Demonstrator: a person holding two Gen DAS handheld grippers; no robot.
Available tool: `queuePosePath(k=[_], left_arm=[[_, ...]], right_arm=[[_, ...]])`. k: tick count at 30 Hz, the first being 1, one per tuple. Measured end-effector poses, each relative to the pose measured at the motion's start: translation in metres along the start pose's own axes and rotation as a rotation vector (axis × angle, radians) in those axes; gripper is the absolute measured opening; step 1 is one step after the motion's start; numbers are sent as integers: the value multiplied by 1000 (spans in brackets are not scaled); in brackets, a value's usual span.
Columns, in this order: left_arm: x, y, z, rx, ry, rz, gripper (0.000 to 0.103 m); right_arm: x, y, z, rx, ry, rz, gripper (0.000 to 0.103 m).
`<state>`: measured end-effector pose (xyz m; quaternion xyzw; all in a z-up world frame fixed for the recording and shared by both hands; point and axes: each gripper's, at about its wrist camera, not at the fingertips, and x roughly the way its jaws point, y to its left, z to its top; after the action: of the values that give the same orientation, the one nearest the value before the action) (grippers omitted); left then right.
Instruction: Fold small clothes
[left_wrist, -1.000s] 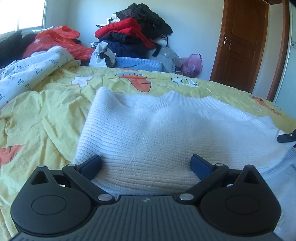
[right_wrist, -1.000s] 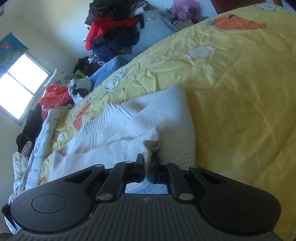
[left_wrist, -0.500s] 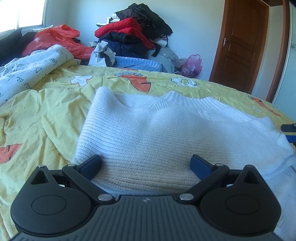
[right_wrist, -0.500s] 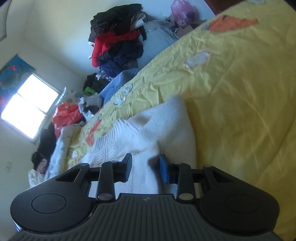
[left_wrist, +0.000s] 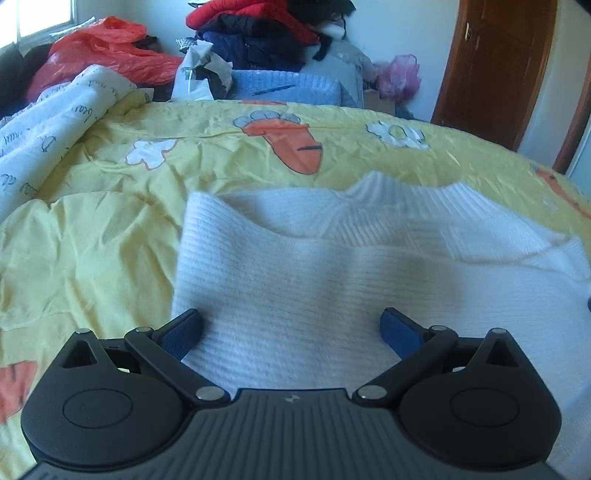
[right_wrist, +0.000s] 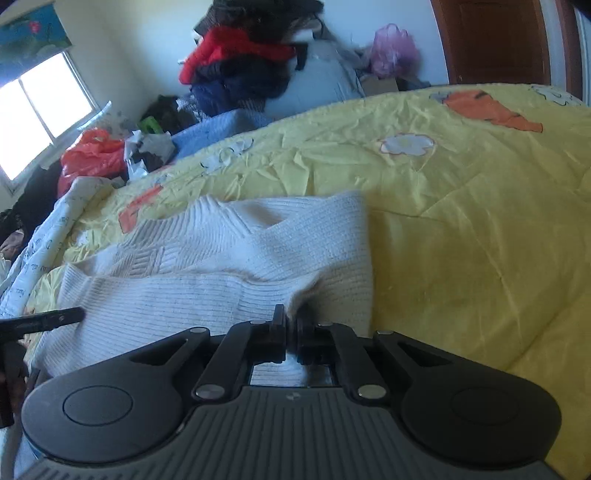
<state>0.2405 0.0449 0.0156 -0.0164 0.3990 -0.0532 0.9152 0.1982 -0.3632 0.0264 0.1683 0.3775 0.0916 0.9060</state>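
- In the left wrist view, the left gripper (left_wrist: 290, 328) sits at the bottom of the frame. Its two blue fingers (left_wrist: 183, 332) are spread wide apart and hold nothing.
- The white sweater (left_wrist: 332, 280) fills the middle of that view, between and past the fingers. It lies on the yellow bedspread (left_wrist: 92, 251).
- In the right wrist view, the right gripper (right_wrist: 291, 325) is at the bottom middle. Its fingers are squeezed together on a pinch of the white sweater (right_wrist: 207, 266), and the knit bunches up right there.
- A dark bit of the other tool pokes in at the left edge of that view.
- Past the sweater, the bedspread shows an orange carrot picture (left_wrist: 291, 138) and a white flower picture (left_wrist: 399, 134).
- A white sheet with writing (left_wrist: 55, 122) is on the left side.
- Far back, at the top of the frame, is a pile of clothes (left_wrist: 258, 33), red and dark.
- A pink bag (left_wrist: 400, 74) sits by the brown door (left_wrist: 491, 70) at the upper right.
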Motion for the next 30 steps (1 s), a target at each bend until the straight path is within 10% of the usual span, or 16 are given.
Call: queuePosePath(k=[13, 17, 23, 30], left_arm=[[-11, -6, -15, 10, -111, 60, 103], [-53, -15, -40, -31, -178, -63, 103], [-30, -45, -56, 98, -172, -8, 103], [-28, -39, -58, 70, -175, -34, 103]], right_arm=[[-7, 10, 1, -31, -27, -51, 22], [-56, 45, -17, -150, -244, -116, 31], [-10, 98, -49, -362, -80, -125, 51], [-21, 81, -78, -335, -166, -144, 57]])
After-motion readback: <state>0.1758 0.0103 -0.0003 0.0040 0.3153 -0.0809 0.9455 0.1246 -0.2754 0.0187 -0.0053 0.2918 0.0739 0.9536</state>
